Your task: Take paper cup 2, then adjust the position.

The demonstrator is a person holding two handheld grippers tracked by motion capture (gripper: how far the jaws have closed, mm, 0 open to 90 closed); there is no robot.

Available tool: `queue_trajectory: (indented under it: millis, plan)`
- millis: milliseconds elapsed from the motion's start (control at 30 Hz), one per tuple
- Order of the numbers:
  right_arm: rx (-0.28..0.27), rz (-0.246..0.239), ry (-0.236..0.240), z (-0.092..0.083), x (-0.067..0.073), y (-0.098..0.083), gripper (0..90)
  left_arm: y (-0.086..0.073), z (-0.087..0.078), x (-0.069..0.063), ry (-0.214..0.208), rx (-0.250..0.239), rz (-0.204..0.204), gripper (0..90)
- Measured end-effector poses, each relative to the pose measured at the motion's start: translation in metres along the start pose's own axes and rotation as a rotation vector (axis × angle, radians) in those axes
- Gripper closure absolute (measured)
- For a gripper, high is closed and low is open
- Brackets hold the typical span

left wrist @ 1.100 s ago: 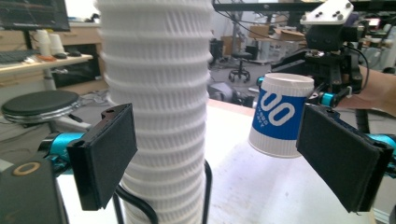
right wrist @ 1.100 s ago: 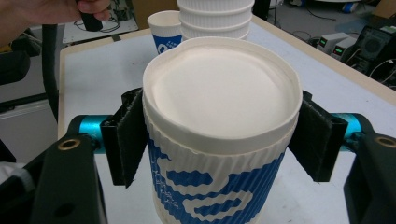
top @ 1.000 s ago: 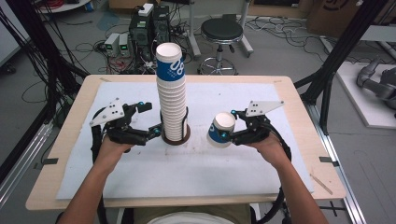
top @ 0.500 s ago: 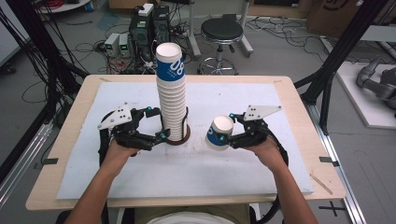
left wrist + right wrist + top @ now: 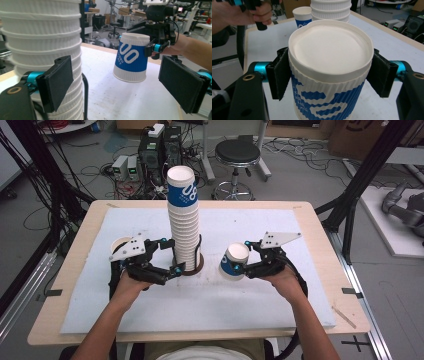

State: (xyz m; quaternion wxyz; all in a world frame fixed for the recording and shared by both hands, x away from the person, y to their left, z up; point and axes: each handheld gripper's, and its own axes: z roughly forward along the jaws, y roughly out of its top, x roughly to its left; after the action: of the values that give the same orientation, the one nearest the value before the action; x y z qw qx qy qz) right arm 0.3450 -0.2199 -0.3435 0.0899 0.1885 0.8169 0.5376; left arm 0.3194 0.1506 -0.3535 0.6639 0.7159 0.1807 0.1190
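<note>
In the high view a tall stack of paper cups [image 5: 183, 220] rises from a dark ring base [image 5: 196, 268] near the middle of a white mat [image 5: 225, 300] on the wooden table [image 5: 65, 285]. The left gripper [image 5: 173, 255] sits beside the foot of the stack, jaws spread to either side of it; whether they touch the cups is hard to make out from above. The right gripper [image 5: 243, 265] pinches a single blue-and-white cup [image 5: 235, 262], tilted and apart from the stack. A second lone cup [image 5: 119, 244] stands behind the left gripper, half hidden by its grey plate. A stool [image 5: 237, 155] and cabled boxes [image 5: 159, 145] crowd the floor beyond the table. In the left gripper view the stack [image 5: 42, 50] fills the left side, cut off at the top, with one jaw pad against or just before it and the other pad well clear to the right; between them, farther off, hangs the held cup [image 5: 132, 60], lifted off the mat. In the right gripper view both pads press the cup's [image 5: 329, 75] ribbed sides, its mouth slightly squeezed; behind it stand the stack's base and the lone cup [image 5: 302, 15].
</note>
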Motion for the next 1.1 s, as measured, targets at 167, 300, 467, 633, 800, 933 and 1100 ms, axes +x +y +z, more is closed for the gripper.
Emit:
queue_trajectory:
  millis: [167,300,467,633,800,933,1100]
  plan:
    - [-0.006,-0.007,0.016,0.001,0.003,0.002,27.9,-0.002,0.010,-0.005,-0.042,0.005,0.005,12.3]
    - [-0.002,-0.011,0.027,0.004,0.006,0.003,27.9,-0.005,0.017,-0.007,-0.059,0.015,0.008,12.3]
    - [-0.010,-0.019,0.057,0.006,0.011,0.004,27.9,-0.008,0.030,-0.011,-0.090,0.009,0.016,12.3]
    - [-0.050,-0.015,0.095,0.004,0.016,0.008,27.9,-0.008,0.046,-0.013,-0.123,-0.012,0.029,12.3]
    - [-0.057,-0.017,0.104,0.003,0.016,0.009,27.9,-0.012,0.057,-0.013,-0.157,0.012,0.021,12.3]
    - [-0.059,-0.016,0.118,0.004,0.016,0.009,27.9,-0.014,0.061,-0.016,-0.179,0.013,0.009,12.2]
    - [-0.047,-0.021,0.137,0.012,0.020,0.010,27.9,-0.013,0.067,-0.021,-0.200,0.000,0.007,12.3]
